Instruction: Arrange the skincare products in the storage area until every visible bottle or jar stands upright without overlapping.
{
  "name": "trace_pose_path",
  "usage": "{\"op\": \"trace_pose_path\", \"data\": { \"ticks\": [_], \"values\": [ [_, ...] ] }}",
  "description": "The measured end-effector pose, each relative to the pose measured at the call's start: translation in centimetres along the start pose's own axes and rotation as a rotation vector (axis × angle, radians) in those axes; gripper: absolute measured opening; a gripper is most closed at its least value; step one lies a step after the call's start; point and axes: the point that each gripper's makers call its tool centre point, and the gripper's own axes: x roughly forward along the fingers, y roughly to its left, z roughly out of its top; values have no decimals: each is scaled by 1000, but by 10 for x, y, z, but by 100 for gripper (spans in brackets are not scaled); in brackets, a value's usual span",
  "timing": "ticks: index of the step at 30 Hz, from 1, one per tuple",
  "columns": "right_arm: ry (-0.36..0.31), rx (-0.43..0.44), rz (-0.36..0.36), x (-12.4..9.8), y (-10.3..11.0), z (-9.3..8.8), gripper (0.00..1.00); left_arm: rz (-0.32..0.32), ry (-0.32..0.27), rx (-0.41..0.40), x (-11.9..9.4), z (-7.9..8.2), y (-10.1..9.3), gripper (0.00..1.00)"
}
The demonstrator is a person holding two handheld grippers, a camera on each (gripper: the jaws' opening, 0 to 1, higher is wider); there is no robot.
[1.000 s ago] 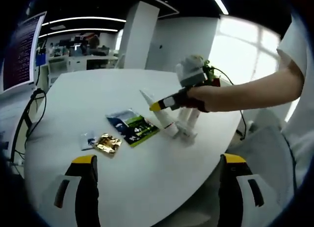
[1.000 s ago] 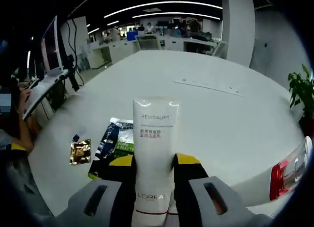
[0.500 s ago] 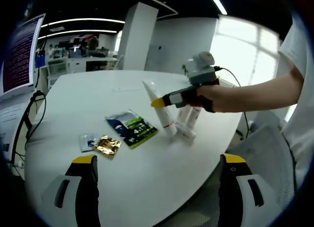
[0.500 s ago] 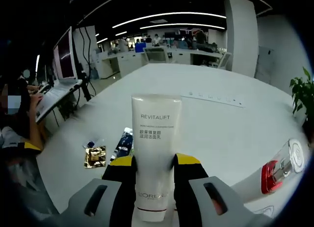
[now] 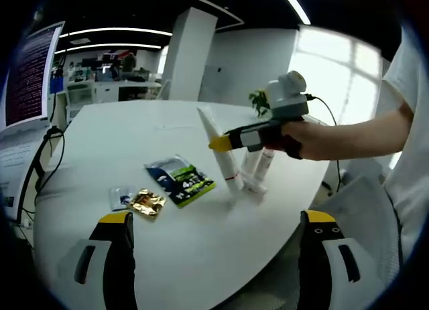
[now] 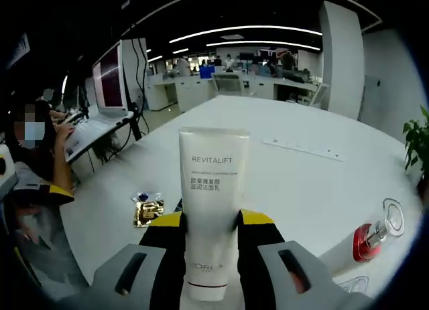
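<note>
White tube (image 6: 212, 209) clamped in right gripper (image 6: 212, 224), near tubes (image 5: 258, 169) standing on table (image 5: 100, 156); left gripper (image 5: 218, 219) spread apart.

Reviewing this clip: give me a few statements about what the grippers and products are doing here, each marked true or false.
1. The right gripper is shut on the white Revitalift tube. True.
2. The left gripper holds a tube. False: it is open with nothing between its jaws.
3. A gold sachet lies on the white table. True.
4. The red pump bottle lies on its side. False: it stands upright.
5. The green packet is held in the air. False: it lies flat on the table.
</note>
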Motion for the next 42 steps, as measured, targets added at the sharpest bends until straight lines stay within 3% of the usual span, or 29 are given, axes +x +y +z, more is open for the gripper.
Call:
{"op": "trace_pose_path", "data": {
  "ticks": [13,26,42],
  "values": [
    [-28,-85,64,-21,31,2,28,-1,-16,-1,-4,8,-3,95],
    [-49,-155,150,-47,71,-1,28,-18,-114,-73,-9,36,-14,91],
    [-95,-185,210,-73,100,6,28,-29,-198,-123,-12,62,-22,84]
  ]
}}
